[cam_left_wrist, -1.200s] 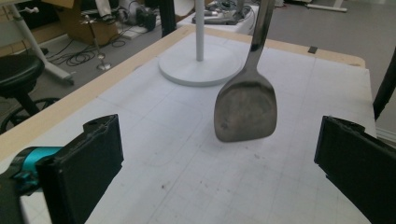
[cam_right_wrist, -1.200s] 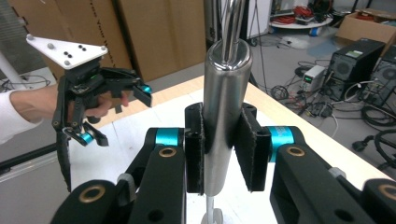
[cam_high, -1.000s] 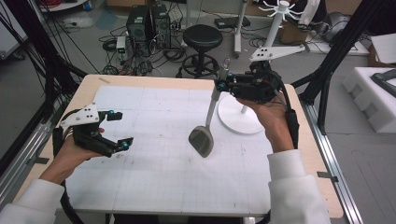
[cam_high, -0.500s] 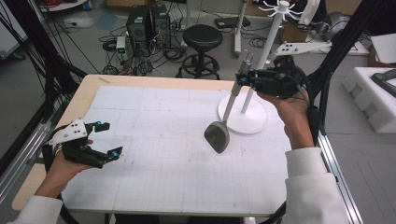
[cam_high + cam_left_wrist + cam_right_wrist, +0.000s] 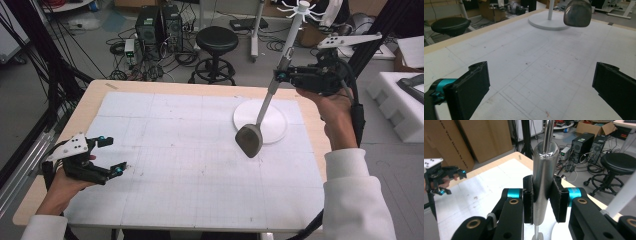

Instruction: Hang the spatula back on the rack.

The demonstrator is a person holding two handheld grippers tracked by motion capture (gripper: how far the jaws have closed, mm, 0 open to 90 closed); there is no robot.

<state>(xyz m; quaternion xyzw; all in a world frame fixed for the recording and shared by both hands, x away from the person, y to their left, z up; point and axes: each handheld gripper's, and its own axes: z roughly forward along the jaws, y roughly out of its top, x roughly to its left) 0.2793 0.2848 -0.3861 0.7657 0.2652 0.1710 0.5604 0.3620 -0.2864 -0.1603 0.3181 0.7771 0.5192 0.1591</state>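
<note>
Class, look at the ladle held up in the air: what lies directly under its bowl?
Under the ladle bowl lie the white gridded mat and the near edge of the stand's round white base. The bowl covers that strip of base.

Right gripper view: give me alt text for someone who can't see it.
The right gripper is shut on the shiny metal handle of a ladle, held upright between its black pads. Behind lie the white table mat, the left gripper and a black stool.
</note>
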